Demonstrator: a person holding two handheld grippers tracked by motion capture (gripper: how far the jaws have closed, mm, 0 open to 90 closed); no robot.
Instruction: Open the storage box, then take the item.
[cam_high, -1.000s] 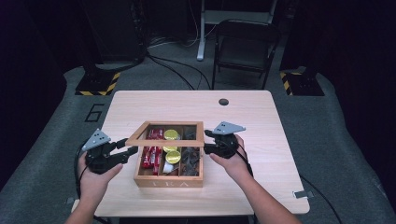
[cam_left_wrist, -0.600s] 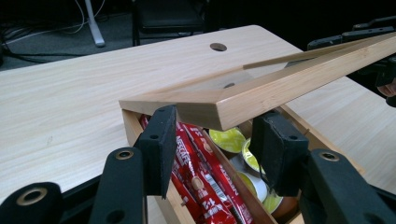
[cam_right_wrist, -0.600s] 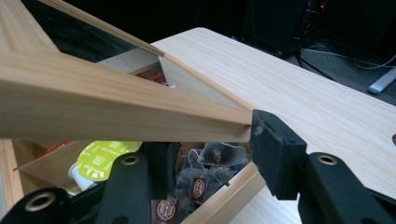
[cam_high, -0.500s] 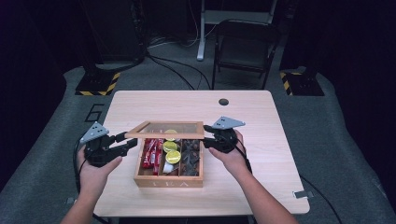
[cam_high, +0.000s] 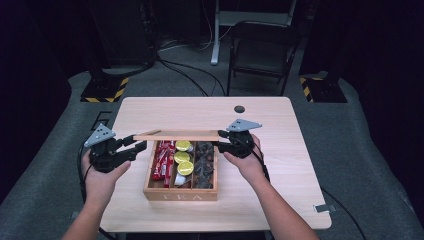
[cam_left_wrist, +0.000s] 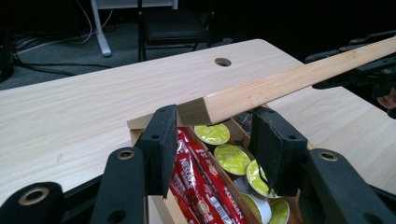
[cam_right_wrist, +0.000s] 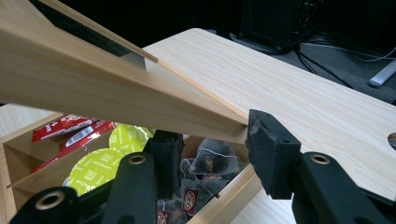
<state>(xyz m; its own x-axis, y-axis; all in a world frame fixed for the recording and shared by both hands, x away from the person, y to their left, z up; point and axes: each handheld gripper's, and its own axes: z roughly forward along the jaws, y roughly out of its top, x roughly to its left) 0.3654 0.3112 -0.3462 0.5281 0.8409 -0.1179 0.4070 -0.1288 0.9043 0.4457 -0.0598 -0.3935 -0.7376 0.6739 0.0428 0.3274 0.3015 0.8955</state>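
A flat wooden lid (cam_high: 177, 135) with a dark glass pane hangs level just above an open wooden box (cam_high: 180, 195) in the middle of the table. My left gripper (cam_high: 142, 145) is shut on the lid's left end (cam_left_wrist: 280, 84); its own camera shows the corner between its jaws (cam_left_wrist: 215, 135). My right gripper (cam_high: 220, 146) is shut on the right end (cam_right_wrist: 93, 88), and the wood is pinched between the pads (cam_right_wrist: 210, 135). Inside the box lie red snack packets (cam_high: 162, 160), green capsules (cam_high: 182, 157) and dark tea bags (cam_high: 204, 162).
The light wooden table (cam_high: 280, 130) has a round cable hole (cam_high: 239, 108) near its far edge. A black chair (cam_high: 260, 50) and a desk leg (cam_high: 216, 35) stand beyond it. Bare tabletop lies to both sides of the box.
The lid has come up off the box with both grippers on its ends. It now hangs level above the box's far half, and the contents show below it.
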